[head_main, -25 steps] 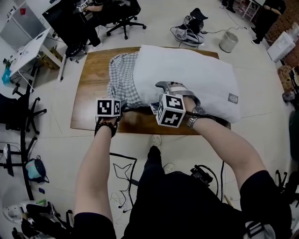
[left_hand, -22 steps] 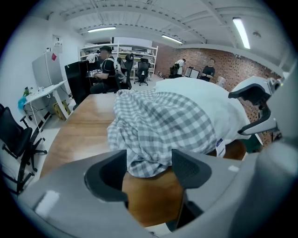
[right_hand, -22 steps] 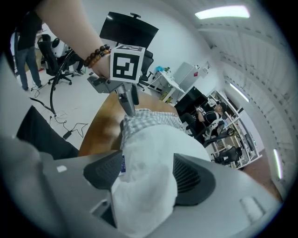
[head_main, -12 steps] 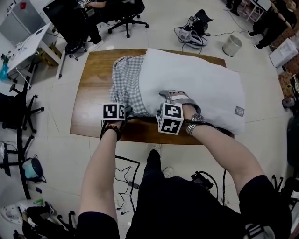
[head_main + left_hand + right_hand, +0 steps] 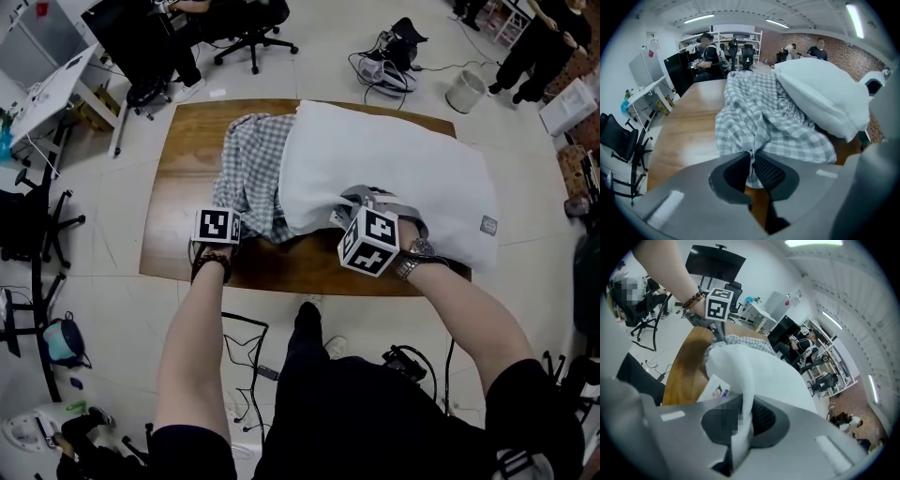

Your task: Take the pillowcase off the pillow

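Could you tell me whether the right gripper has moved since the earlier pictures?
Yes. The right gripper, jaws just closed on the white pillow, has shifted right along the near edge of the table.

No words, numbers or brand names can be read anywhere. A small grey square label [image 5: 487, 224] sewn near one corner of the white fabric pillow [image 5: 394, 159] is too small to make out — likewise the print on a white paper card [image 5: 715, 389], bearing a tiny picture, beside the pillow's edge.

Wood tbl [image 5: 187, 169]; bucket [image 5: 463, 91] (white)
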